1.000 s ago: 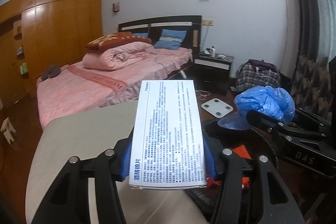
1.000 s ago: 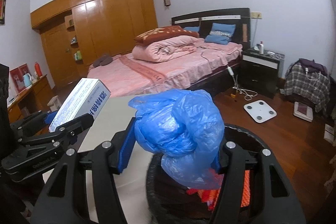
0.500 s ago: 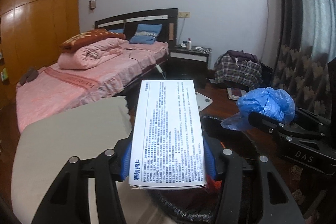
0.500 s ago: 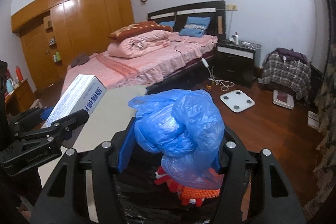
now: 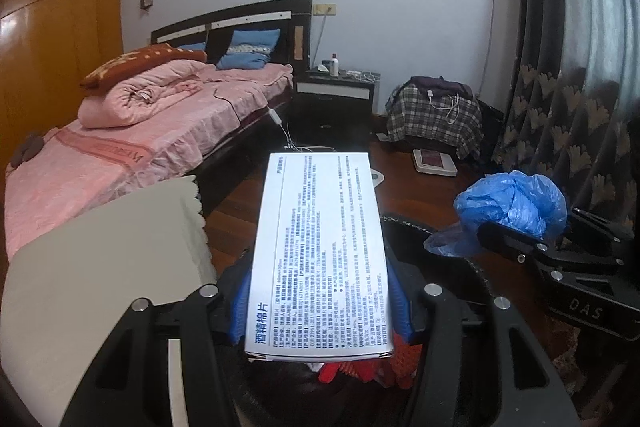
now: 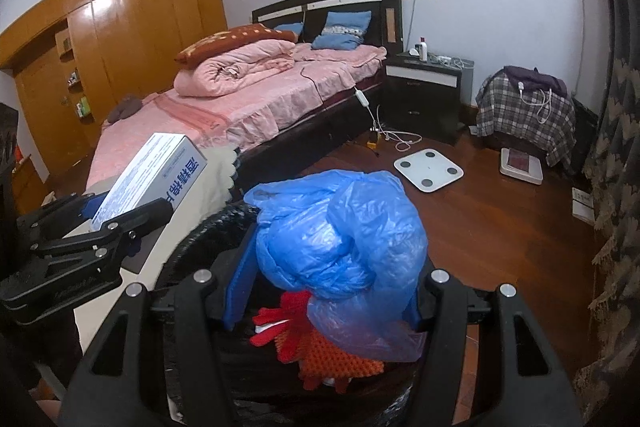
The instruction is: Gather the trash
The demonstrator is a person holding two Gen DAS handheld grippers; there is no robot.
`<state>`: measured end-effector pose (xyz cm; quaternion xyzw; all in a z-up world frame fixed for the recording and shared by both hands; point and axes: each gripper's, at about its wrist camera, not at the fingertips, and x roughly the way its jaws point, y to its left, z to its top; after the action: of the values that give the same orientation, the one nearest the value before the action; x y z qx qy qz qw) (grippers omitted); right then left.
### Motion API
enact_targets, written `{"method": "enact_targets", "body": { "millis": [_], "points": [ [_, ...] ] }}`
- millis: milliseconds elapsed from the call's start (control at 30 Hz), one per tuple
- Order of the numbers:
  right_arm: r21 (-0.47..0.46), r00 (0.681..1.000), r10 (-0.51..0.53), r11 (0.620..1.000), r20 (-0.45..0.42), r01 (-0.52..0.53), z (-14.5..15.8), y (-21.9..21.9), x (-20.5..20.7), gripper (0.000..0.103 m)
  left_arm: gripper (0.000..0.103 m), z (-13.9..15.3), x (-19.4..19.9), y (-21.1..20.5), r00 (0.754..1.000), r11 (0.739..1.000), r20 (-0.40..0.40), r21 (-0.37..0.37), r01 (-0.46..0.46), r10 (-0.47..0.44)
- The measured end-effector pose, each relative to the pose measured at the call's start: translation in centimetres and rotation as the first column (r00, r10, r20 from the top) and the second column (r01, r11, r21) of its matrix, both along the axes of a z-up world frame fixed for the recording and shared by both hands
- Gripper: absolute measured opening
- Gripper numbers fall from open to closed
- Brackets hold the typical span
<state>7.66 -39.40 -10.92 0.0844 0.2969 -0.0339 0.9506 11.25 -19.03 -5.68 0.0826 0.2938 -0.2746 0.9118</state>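
left claw (image 5: 320, 301): clamped on the white box (image 5: 320, 259), blue pads tight on both long sides; box sticks out forward, printed face up.
right claw (image 6: 324, 291): clamped on the crumpled blue bag (image 6: 340, 243); bag bulges up and over the pads, a clear tail hangs below.
bin (image 6: 212, 231): black-lined, right under both claws; red and orange glove (image 6: 320, 343) already lying inside.
table (image 5: 100, 267): beige top, just left of the bin, touching or almost, can't tell which.
what changed: you've swung both claws to the right over the last second. Table filled the space under the box a second ago; now the box's near end hangs over the bin's mouth with the glove showing beneath it. Bed (image 5: 140, 131) has slid left in both views, and the curtain (image 5: 560, 107) and plaid-covered pile (image 6: 524, 107) have come in on the right.
unchanged: both grips hold as before, box and bag sit the same in the pads.
meaning for task: carry looks done, both pieces look placed for a drop.
next, my guess: open the right claw first, bag is well over the bin; box's far end may still overhang the rim, so nudge it in before letting go.
risk: box could tip out over the rim.
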Motion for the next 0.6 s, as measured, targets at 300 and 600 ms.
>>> {"method": "enact_targets", "body": {
  "millis": [300, 600],
  "points": [
    [-0.014, 0.998, 0.005, 1.0, -0.056, -0.005, -2.2, -0.8, 1.8, 0.079, 0.076, -1.5, 2.8, -2.0, 0.997, 0.999, -0.07, -0.015, 0.035, -0.036],
    [0.013, 0.997, -0.029, 0.999, -0.068, 0.03, -2.0, -1.2, 1.0, 0.096, 0.095, -0.1, 3.2, 1.3, 0.998, 0.999, -0.054, -0.017, -0.045, 0.044]
  ]
}}
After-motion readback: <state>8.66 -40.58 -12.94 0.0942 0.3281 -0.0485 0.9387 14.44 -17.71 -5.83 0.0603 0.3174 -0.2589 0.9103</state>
